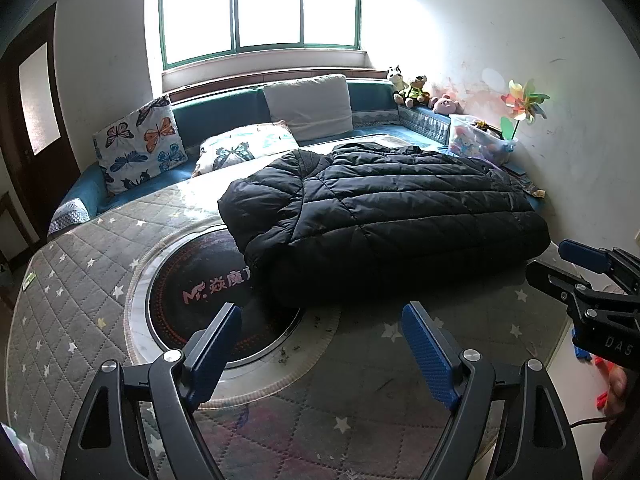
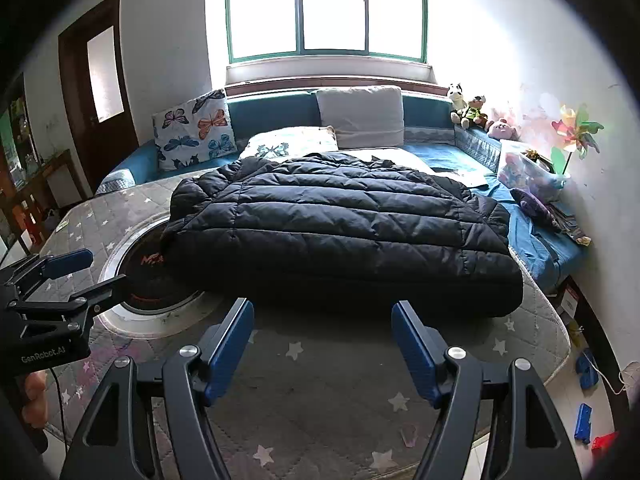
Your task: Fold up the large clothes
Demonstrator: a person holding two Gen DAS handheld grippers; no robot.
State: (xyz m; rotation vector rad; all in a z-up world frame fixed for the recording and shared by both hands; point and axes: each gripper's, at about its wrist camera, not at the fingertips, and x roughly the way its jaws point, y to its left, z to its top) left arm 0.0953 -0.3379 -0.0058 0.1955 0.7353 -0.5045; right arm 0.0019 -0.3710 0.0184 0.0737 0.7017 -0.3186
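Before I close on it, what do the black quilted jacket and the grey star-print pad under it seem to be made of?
Black quilted jacket: looks like smooth synthetic shell, faint sheen, puffy stitched channels suggesting down or fibre fill; which fill, I cannot tell. Grey star-print pad: matte woven fabric, diamond stitching, probably thin padding. Both grippers, left and right, are open and short of it.

Both cameras look forward and slightly down from above the near edge of the mattress point(image 1: 72, 320), facing the window point(image 1: 260, 4) on the far wall. The left wrist view stands more to the left, so the black jacket point(image 1: 392, 208) lies right of its centre. The right wrist view has the jacket point(image 2: 340, 232) near, in its centre. Both views share the jacket, the butterfly pillow point(image 2: 196, 132) and the window. Each view catches the other gripper at its edge: the right gripper point(image 1: 560, 264) and the left gripper point(image 2: 88, 272).
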